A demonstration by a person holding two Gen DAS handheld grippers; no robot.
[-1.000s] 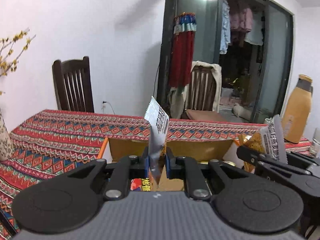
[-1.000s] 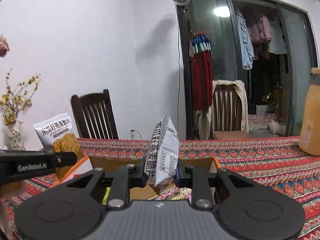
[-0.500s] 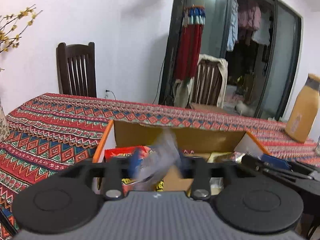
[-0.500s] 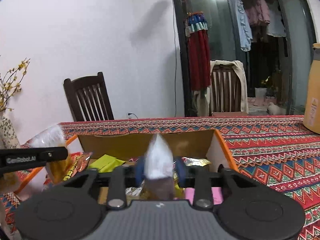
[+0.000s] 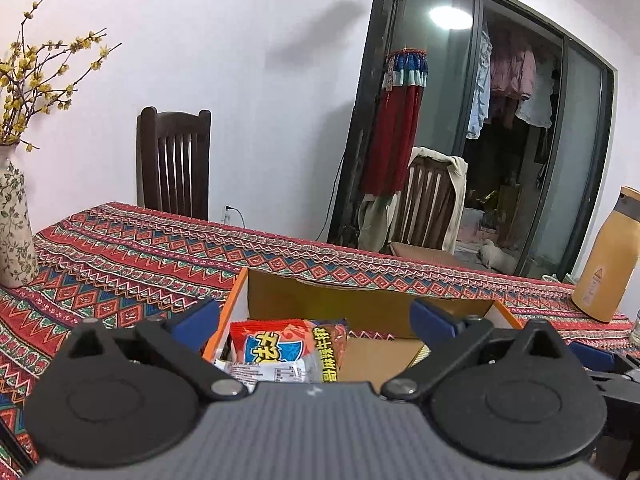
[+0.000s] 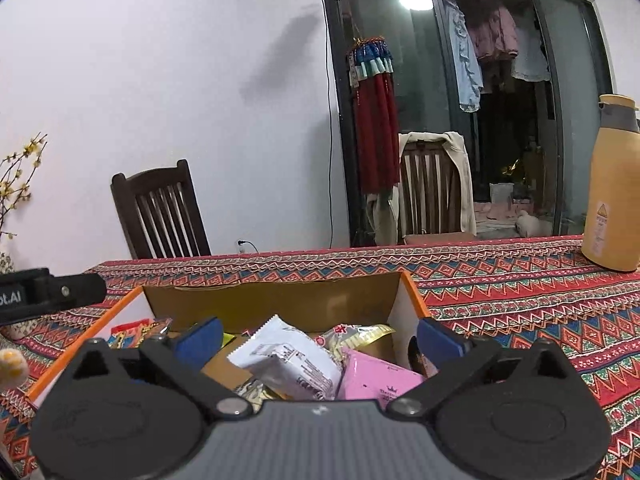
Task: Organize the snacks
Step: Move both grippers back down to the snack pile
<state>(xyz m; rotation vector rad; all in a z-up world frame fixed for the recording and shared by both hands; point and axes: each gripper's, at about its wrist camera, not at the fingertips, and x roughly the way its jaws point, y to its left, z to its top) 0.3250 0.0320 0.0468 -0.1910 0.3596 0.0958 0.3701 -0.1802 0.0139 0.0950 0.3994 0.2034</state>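
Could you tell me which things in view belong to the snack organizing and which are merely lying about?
Belongs to the job:
- cardboard box
- white snack packet
- pink packet
- red snack packet
- left gripper and right gripper, both open

Lying about:
- yellow thermos
- flower vase
- chairs

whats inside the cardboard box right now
The cardboard box holds loose snack packets: a red-and-blue packet at its left end, and a white packet, a pink packet and a gold-edged packet toward its right. Whatever lies beneath them is covered.
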